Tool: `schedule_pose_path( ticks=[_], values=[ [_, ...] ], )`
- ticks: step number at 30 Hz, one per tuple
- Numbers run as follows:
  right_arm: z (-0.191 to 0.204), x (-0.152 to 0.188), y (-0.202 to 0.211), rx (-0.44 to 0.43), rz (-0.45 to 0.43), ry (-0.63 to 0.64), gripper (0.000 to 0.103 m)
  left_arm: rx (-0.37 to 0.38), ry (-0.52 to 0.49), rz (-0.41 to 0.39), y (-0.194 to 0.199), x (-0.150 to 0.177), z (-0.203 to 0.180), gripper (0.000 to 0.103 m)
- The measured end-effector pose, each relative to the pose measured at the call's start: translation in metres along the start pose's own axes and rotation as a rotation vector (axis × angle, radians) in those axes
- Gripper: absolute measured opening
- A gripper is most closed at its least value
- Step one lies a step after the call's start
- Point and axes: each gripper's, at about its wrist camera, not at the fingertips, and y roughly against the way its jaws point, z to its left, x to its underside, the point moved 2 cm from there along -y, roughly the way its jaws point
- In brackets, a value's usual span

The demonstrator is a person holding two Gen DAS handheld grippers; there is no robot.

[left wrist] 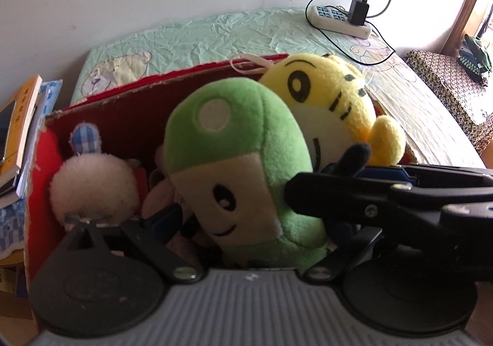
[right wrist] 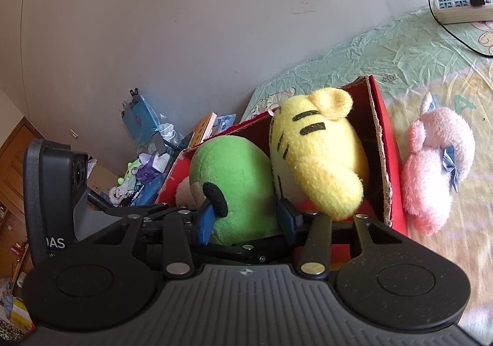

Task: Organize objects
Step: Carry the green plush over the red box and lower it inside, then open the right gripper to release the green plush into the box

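Left gripper (left wrist: 246,216) released, jaws wide on either side of the green plush (left wrist: 234,155), pads clear of it. Right gripper (right wrist: 246,216) likewise spread around the same toy, not pressing. Green plush sits in the red box (right wrist: 379,105), frame centre, against the yellow tiger plush (right wrist: 317,155). Pink plush (right wrist: 434,170) lies on the bedsheet (right wrist: 385,50), right of the box.

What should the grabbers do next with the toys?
Probably the right gripper should pull back from the green plush and reach for the pink plush. The green and yellow plush already sit in the red box; the pink one lies outside, on the bed beside it.
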Motion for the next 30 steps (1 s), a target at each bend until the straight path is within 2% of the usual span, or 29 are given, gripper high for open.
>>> schedule_pose_path(
  ticks=[10,30],
  values=[
    [0.001,0.001,0.005,0.007,-0.016,0.002,0.048,-0.041,-0.014,-0.02,0.01,0.002,-0.006,0.099],
    [0.003,0.012,0.026,-0.006,-0.046,0.017,0.047,-0.096,0.032,-0.059,0.04,0.016,-0.012,0.099]
  ],
)
